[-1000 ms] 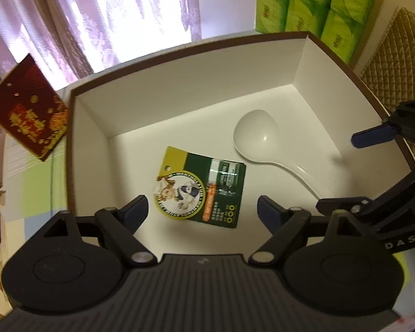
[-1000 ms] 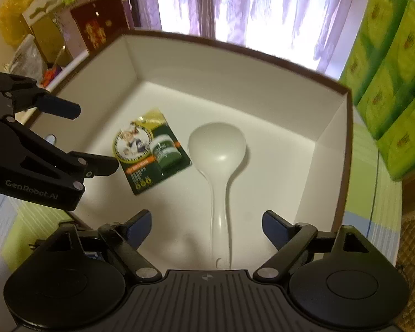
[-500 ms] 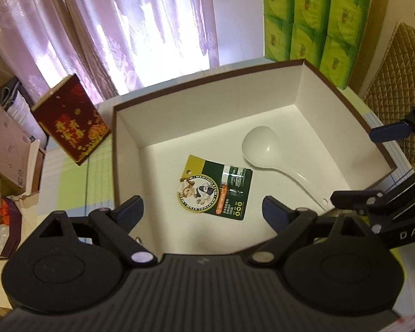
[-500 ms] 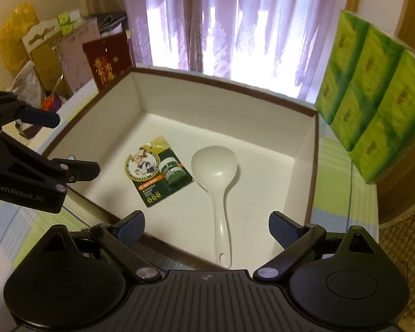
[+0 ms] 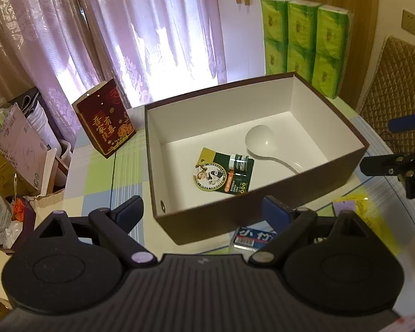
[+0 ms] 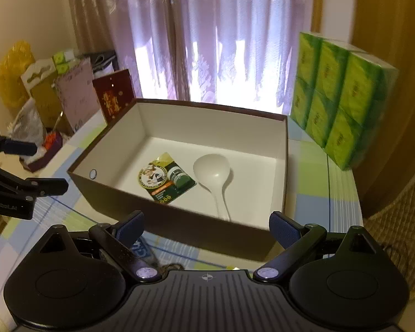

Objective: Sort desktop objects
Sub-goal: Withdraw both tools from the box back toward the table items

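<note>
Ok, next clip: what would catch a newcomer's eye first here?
The open brown box with its white inside, mid-table, holding a white rice spoon beside a green carded balm jar. Then the bright green tissue packs stacked at the table's far right, and the red gift box left of the brown box.

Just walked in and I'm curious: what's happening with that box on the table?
A person is sorting desk items with a handheld gripper in each hand. The brown box already holds a white rice spoon and a green carded balm pack. Both the left gripper and right gripper are open and empty, hanging over the table in front of the box. A blue-and-white packet lies on the table just outside the box's near wall.
</note>
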{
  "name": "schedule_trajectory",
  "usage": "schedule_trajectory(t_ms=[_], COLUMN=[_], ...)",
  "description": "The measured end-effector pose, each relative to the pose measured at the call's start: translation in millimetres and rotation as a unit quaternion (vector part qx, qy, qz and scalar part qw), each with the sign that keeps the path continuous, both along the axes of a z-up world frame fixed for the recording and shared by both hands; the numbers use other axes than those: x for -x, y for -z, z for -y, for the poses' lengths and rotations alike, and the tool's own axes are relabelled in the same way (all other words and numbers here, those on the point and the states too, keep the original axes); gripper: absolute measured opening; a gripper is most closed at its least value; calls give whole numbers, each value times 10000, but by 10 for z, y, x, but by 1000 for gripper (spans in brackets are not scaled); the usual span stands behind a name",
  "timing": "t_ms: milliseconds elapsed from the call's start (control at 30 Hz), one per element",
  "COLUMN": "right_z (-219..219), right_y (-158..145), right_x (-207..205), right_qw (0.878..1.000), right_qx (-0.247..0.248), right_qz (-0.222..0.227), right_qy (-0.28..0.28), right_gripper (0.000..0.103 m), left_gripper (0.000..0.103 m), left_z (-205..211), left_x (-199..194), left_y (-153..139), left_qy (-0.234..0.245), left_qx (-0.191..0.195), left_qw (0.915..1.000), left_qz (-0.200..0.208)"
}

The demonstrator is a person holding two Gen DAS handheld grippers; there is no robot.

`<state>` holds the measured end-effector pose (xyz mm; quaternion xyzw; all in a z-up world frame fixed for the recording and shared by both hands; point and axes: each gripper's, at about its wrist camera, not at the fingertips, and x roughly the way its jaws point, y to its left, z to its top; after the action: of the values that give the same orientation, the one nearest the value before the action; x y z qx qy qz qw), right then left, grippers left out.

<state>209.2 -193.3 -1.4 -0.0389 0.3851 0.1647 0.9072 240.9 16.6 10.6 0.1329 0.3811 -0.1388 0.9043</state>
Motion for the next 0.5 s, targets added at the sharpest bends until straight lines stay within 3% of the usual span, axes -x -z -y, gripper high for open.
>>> schedule_trajectory(t_ms=[233, 500], right_z=[78, 152], right_y=[84, 363], right_x=[445, 773], right_qw=[9998, 9989], right_qx=[-50, 8], right_qz=[-39, -309], right_qy=[199, 349], right_gripper=[94, 94], left_gripper=[91, 90], left_z=[-108, -40], left_x=[362, 705], left_y=[36, 354], left_qy=[53, 447], left_qx=[-24, -301], left_qw=[9998, 9983], left_qz=[193, 243])
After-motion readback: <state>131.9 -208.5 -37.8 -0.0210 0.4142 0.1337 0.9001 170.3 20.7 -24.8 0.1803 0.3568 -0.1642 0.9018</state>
